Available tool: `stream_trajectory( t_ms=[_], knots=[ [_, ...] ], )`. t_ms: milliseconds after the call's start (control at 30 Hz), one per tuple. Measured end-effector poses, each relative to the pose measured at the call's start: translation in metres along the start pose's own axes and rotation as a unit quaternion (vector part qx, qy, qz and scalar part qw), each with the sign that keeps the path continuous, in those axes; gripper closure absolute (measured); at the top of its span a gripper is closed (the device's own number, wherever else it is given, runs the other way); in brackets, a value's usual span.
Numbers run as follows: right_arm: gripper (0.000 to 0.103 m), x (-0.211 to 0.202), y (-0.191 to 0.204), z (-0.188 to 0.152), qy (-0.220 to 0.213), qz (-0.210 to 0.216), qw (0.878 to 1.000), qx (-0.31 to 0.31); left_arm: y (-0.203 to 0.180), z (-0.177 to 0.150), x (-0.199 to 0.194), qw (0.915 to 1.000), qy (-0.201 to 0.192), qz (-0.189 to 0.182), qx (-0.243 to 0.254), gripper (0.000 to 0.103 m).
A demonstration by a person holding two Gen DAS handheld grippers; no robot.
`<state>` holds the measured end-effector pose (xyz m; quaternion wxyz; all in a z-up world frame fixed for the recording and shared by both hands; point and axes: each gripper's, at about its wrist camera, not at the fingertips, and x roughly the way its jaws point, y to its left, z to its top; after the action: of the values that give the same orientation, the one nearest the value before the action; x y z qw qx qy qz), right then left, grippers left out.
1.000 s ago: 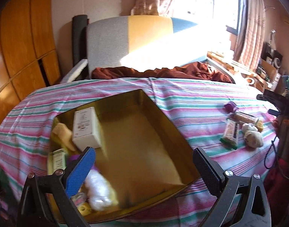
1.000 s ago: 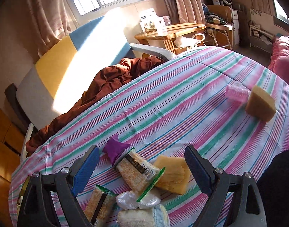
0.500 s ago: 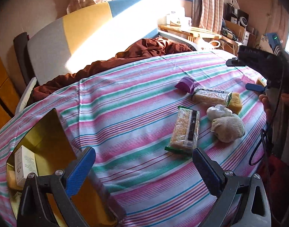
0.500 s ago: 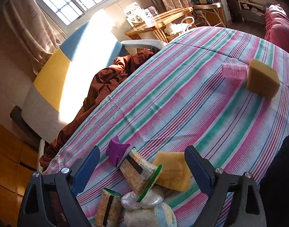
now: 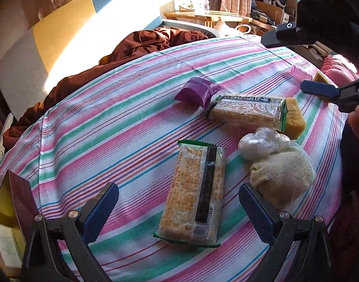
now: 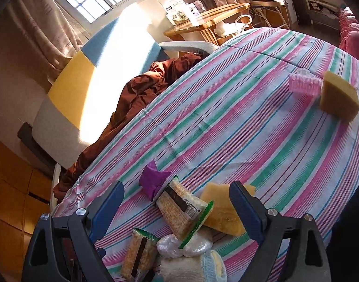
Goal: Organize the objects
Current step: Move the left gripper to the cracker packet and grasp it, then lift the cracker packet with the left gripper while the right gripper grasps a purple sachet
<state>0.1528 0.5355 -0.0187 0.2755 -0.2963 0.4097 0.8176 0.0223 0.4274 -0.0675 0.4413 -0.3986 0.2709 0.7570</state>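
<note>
Item 1, left gripper (image 5: 179, 213): I am holding it spread wide and empty, its blue pads straddling the nearer cracker packet (image 5: 194, 193) at lower centre of the left wrist view, not touching it.

Item 2, right gripper (image 6: 177, 208): I am keeping it splayed open with nothing between the pads, hovering over the cluster at the bottom of the right wrist view.

Item 3, second cracker packet (image 5: 247, 111): lying right of centre, its end resting on a yellow sponge (image 5: 294, 117); a purple pouch (image 5: 195, 91) is sitting just beside its other end.

Item 4, clear plastic bag (image 5: 261, 144) and cream knitted sock (image 5: 282, 176): touching each other, right of the nearer packet.

Item 5, pink hair roller (image 6: 303, 85) and another sponge (image 6: 339, 96): sitting together at upper right of the right wrist view, well apart from the cluster.

Item 6, gold box (image 5: 5, 211): showing at the lower left edge of the left wrist view, already holding a white carton (image 5: 4, 242).

Step in hand, by my reckoning: I am lining up a pick of the nearer packet from the striped cloth (image 5: 109, 141). The next move calls for lowering, closing across its narrow width, then carrying it left to the box.
</note>
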Motion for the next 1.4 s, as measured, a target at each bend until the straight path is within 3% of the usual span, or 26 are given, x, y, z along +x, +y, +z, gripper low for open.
stream_trajectory(
  t_ms=[67,100,133,167,233,500,767,933,1033,1233,1367,1400],
  knots=[
    [0.01,0.001,0.0,0.0,0.002,-0.001,1.0,-0.002,0.0,0.002,0.011,0.9999,0.009,-0.007,-0.01,0.0],
    [0.01,0.001,0.0,0.0,0.002,-0.002,1.0,-0.003,0.003,0.002,0.017,0.9996,0.014,-0.011,-0.021,0.007],
    [0.01,0.001,0.0,0.0,0.002,-0.004,1.0,-0.003,0.007,0.0,0.025,0.9989,0.025,-0.015,-0.036,0.022],
    [0.01,0.001,0.0,0.0,0.002,-0.004,1.0,-0.003,0.011,-0.002,0.027,0.9982,0.02,-0.02,-0.053,0.021],
    [0.01,0.002,0.001,0.001,0.003,-0.004,1.0,-0.005,0.015,-0.006,0.024,0.9977,0.003,-0.011,-0.067,0.03],
    [0.01,0.011,0.017,-0.005,0.023,-0.01,0.999,-0.047,0.023,-0.029,0.007,0.9969,-0.012,-0.013,-0.077,0.052],
    [0.01,0.029,0.058,-0.027,0.056,-0.042,0.983,-0.168,0.021,-0.066,-0.014,0.9963,-0.043,-0.016,-0.073,0.053],
    [0.01,0.036,0.06,-0.025,0.066,-0.057,0.979,-0.185,0.023,-0.069,-0.016,0.9956,-0.051,-0.022,-0.076,0.053],
    [0.01,0.05,0.071,-0.018,0.085,-0.066,0.966,-0.234,0.025,-0.07,-0.017,0.995,-0.053,-0.026,-0.08,0.053],
    [0.013,0.1,0.1,-0.013,0.138,-0.087,0.922,-0.352,0.026,-0.069,-0.015,0.9941,-0.057,-0.032,-0.087,0.053],
    [0.014,0.135,0.107,-0.009,0.163,-0.111,0.901,-0.386,0.027,-0.069,-0.015,0.9935,-0.057,-0.038,-0.091,0.053],
    [0.02,0.143,0.107,-0.009,0.169,-0.115,0.898,-0.389,0.028,-0.069,-0.015,0.9934,-0.057,-0.039,-0.092,0.053]
  ],
)
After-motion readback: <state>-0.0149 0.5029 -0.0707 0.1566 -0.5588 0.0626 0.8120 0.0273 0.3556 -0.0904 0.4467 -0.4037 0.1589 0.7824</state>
